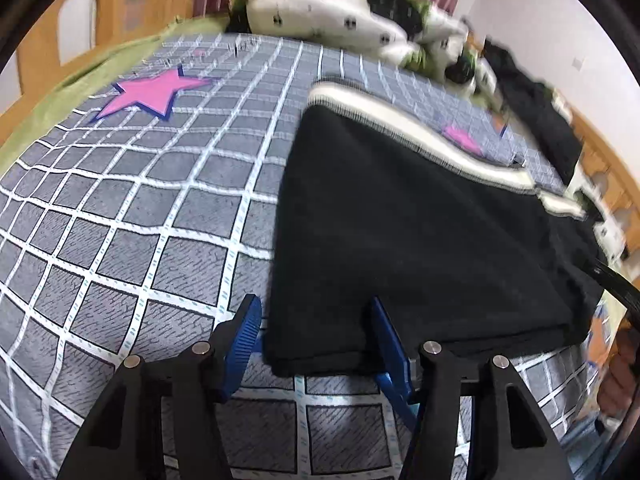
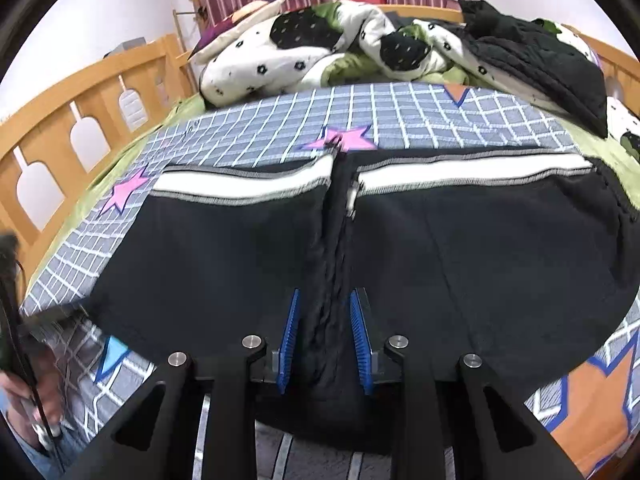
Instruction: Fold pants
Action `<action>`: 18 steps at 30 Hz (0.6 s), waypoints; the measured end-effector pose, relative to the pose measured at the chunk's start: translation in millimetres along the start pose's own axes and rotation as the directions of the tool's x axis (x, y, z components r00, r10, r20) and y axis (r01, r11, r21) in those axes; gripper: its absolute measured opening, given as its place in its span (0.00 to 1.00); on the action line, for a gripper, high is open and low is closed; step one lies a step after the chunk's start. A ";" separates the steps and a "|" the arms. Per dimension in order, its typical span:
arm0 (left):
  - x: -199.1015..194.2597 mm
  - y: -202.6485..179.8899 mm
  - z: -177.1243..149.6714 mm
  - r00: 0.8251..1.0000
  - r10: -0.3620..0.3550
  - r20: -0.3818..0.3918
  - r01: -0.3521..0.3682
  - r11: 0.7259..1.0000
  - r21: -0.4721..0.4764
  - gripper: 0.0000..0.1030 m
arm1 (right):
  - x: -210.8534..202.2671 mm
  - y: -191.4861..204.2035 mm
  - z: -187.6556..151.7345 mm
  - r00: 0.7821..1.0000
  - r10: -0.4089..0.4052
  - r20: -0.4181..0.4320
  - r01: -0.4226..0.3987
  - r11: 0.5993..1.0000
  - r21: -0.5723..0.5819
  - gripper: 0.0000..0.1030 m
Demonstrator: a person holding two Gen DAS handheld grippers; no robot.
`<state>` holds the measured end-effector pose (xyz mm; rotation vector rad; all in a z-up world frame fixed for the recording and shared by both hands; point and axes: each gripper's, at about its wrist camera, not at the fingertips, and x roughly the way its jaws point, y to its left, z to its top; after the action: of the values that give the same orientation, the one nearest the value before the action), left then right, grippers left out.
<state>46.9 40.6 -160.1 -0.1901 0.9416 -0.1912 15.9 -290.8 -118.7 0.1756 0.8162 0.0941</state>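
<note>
Both wrist views look steeply down, close over your black pants (image 1: 420, 232) (image 2: 460, 260), sharing the checked bedsheet (image 1: 140, 220) (image 2: 260, 128) beyond them.

The right hand-held gripper (image 2: 323, 340) points down at a pair of black pants (image 2: 460, 248) spread across the bed (image 2: 260, 128), whose sheet is grey-blue with a white grid and pink stars. Its two blue ribbed pads stand a little apart, with a bunched ridge of black cloth – the middle seam of the pants – running between them; whether the pads press on it cannot be told. A white band crosses the far edge of the pants. Beyond it lies a crumpled black, white and green quilt (image 2: 304, 52), with a dark garment (image 2: 540, 68) to its right. A wooden bed rail (image 2: 80, 120) runs along the left.
</note>
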 end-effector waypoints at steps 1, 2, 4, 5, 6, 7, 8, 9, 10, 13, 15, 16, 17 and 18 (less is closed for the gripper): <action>0.0 0.3 -0.1 1.000 -0.003 -0.009 0.003 1.000 0.002 0.55 | 2.9 0.8 6.6 1.000 -0.011 0.001 0.011 1.000 -0.013 0.25; -0.5 0.6 0.3 1.000 -0.006 -0.013 0.006 1.000 0.005 0.55 | 5.4 2.6 12.0 1.000 -0.017 0.003 0.017 1.000 -0.025 0.25; -1.3 3.5 0.6 1.000 -0.024 -0.013 0.024 1.000 -0.002 0.55 | 12.3 6.5 28.7 1.000 -0.021 0.009 0.022 0.998 -0.061 0.25; -0.9 5.7 0.4 0.999 -0.032 -0.009 0.032 0.999 -0.008 0.55 | 18.3 9.0 39.0 1.000 -0.024 0.013 0.025 0.996 -0.086 0.25; -1.1 7.1 -0.4 0.999 -0.036 -0.002 0.036 0.999 -0.007 0.56 | 24.0 11.3 47.3 1.000 -0.027 0.014 0.028 0.994 -0.106 0.25; -0.9 7.3 -1.9 0.999 -0.036 0.003 0.036 0.999 0.003 0.56 | 30.5 13.5 54.6 1.000 -0.018 0.013 0.020 0.992 -0.124 0.25; -0.8 6.6 -2.8 0.999 -0.033 0.007 0.033 0.999 0.012 0.56 | 38.9 14.7 61.4 1.000 -0.016 0.006 0.017 0.991 -0.133 0.25; 0.2 4.8 -3.6 1.000 -0.028 0.012 0.027 0.999 0.028 0.56 | 48.8 15.7 66.2 1.000 -0.011 -0.011 0.009 0.991 -0.134 0.25; 0.6 2.0 -3.9 1.000 -0.023 0.015 0.022 0.999 0.034 0.57 | 58.8 16.9 68.3 0.999 0.000 -0.036 -0.005 0.991 -0.136 0.25; 0.9 0.3 -3.0 1.000 -0.019 0.020 0.019 0.999 0.038 0.58 | 88.8 25.6 61.7 0.994 -0.016 -0.111 -0.005 0.984 -0.181 0.17; 0.8 0.5 -2.6 1.000 -0.024 0.018 0.024 0.999 0.031 0.58 | 85.3 27.7 61.2 0.998 -0.012 -0.059 0.000 0.980 -0.201 0.09; 1.0 0.8 -2.2 0.999 -0.029 0.015 0.029 0.999 0.026 0.58 | 77.3 24.8 64.9 1.000 0.001 -0.024 -0.005 0.982 -0.190 0.09; 0.9 1.2 -2.1 0.999 -0.033 0.014 0.033 0.999 0.023 0.59 | 71.0 20.0 67.8 1.000 -0.002 0.006 0.003 0.986 -0.165 0.09; 1.8 0.7 -2.0 0.999 -0.035 0.015 0.035 0.999 0.021 0.60 | 64.2 9.9 73.3 0.999 0.003 0.038 0.002 0.993 -0.114 0.09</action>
<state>46.4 40.6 -162.9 -0.1886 0.9214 -0.2317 113.1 -280.1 -113.5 0.0694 0.7706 0.1371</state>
